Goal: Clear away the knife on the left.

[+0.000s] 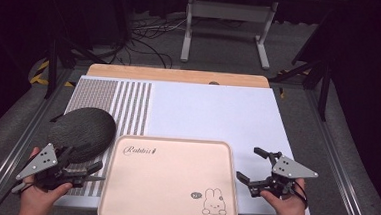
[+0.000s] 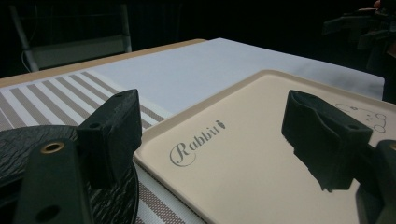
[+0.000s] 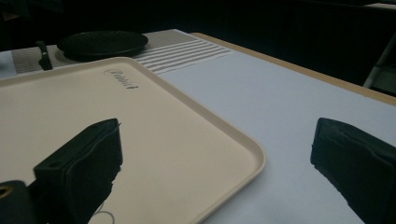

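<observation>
a pale beige rectangular plastic tray (image 1: 167, 206) with rounded corners lies at the near middle of the table, on a white sheet (image 1: 213, 111). it carries the script word "rabbit" (image 1: 139, 150) at its far left and a small rabbit drawing (image 1: 215, 202) at its near right; the tray surface is bare otherwise. a dark, textured round plate (image 1: 83, 127) sits just left of the tray on a brown-and-white striped placemat (image 1: 121, 103), close to the tray's far-left corner.

left gripper (image 1: 82, 158): held low at the near left, jaws spread wide, nothing between them; in the left gripper view one jaw is over the dark plate's edge, the other over the tray.

right gripper (image 1: 253, 166): held just right of the tray, jaws spread wide and empty; in the right gripper view one jaw is over the tray's corner, the other over the white sheet.
</observation>
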`<control>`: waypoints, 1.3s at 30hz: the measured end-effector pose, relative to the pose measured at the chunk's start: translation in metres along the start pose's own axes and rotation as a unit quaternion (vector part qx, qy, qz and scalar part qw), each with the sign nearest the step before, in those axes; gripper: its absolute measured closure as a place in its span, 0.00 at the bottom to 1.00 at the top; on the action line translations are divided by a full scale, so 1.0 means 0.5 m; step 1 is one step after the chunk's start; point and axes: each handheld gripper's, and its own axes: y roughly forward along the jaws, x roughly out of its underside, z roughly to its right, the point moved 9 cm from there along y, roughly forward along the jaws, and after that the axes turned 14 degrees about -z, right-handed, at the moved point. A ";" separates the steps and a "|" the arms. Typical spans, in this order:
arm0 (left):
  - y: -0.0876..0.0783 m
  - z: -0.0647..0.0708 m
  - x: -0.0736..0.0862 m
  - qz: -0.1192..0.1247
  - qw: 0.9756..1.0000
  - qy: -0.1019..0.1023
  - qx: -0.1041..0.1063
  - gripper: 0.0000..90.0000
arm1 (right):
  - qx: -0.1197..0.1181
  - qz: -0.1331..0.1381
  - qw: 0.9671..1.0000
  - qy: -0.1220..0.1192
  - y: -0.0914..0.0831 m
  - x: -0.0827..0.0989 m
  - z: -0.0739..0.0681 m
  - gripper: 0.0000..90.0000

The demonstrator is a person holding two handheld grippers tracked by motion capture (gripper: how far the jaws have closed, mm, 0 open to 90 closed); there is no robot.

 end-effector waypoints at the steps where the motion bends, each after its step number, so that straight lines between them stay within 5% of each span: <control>1: 0.000 0.000 0.000 0.000 1.000 0.000 0.000 0.23 | 0.000 0.000 1.000 0.000 0.000 0.000 0.000 0.04; 8: -0.002 -0.002 -0.003 -0.001 1.000 -0.003 0.001 0.24 | -0.013 0.003 1.000 0.009 0.006 0.000 -0.005 0.04; 15: 0.004 0.006 0.008 -0.037 0.999 -0.004 0.022 0.28 | -0.012 0.006 1.000 0.016 0.005 0.003 0.001 0.04; 27: -0.002 0.006 0.004 -0.045 0.999 -0.005 0.021 0.24 | -0.017 0.004 1.000 0.016 0.004 0.007 0.001 0.05; 30: 0.007 0.004 0.018 -0.089 0.996 0.005 0.017 0.23 | -0.017 0.002 1.000 0.018 0.006 0.009 0.004 0.05; 34: 0.008 0.002 0.029 -0.155 0.987 0.042 0.015 0.23 | -0.023 -0.010 1.000 0.017 0.016 0.019 0.005 0.06; 39: 0.001 0.004 0.022 -0.176 0.983 0.055 0.023 0.23 | -0.024 -0.018 0.999 0.016 0.023 0.025 0.006 0.06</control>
